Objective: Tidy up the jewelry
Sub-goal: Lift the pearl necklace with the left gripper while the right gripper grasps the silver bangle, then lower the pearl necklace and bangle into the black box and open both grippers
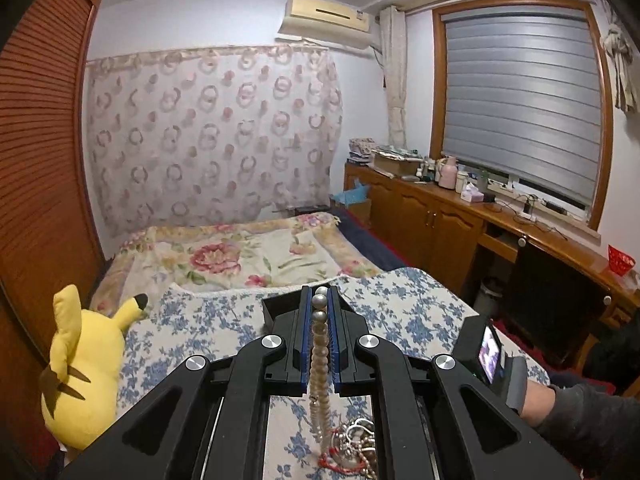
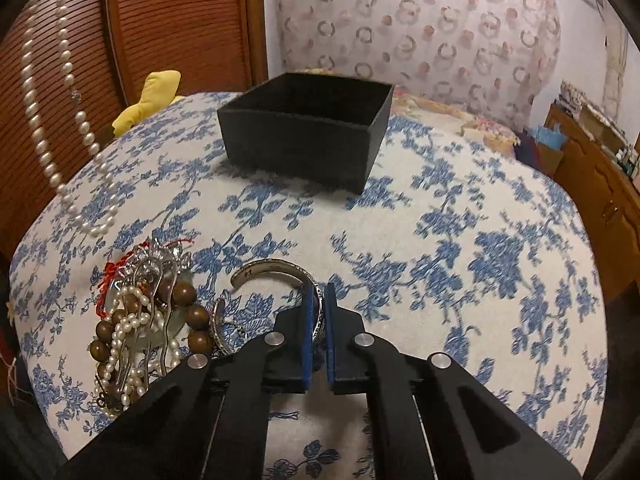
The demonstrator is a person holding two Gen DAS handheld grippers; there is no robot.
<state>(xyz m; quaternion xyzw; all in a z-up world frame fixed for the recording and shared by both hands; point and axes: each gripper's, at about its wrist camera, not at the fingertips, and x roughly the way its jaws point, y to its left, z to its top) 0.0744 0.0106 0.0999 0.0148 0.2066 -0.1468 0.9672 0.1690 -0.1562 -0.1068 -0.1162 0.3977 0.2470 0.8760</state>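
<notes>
My left gripper (image 1: pixel 319 295) is shut on a pearl necklace (image 1: pixel 320 344), whose strand runs between the blue pads and hangs down toward the jewelry pile (image 1: pixel 352 446). In the right wrist view the same pearl necklace (image 2: pixel 44 136) dangles at the left above the bed. My right gripper (image 2: pixel 319 289) is shut on a silver cuff bangle (image 2: pixel 272 270) lying on the blue floral bedspread (image 2: pixel 460 240). A black open box (image 2: pixel 308 130) stands farther back on the bed. Beside the bangle lies a tangled jewelry pile (image 2: pixel 148 312) with brown beads, small pearls, a red cord and silver pieces.
A yellow plush toy (image 1: pixel 86 364) sits at the bed's left edge by a wooden slatted door (image 1: pixel 40 160). A wooden cabinet with clutter (image 1: pixel 460 200) runs along the right under the window. A person's hand in a grey sleeve (image 1: pixel 576 420) holds the other gripper at right.
</notes>
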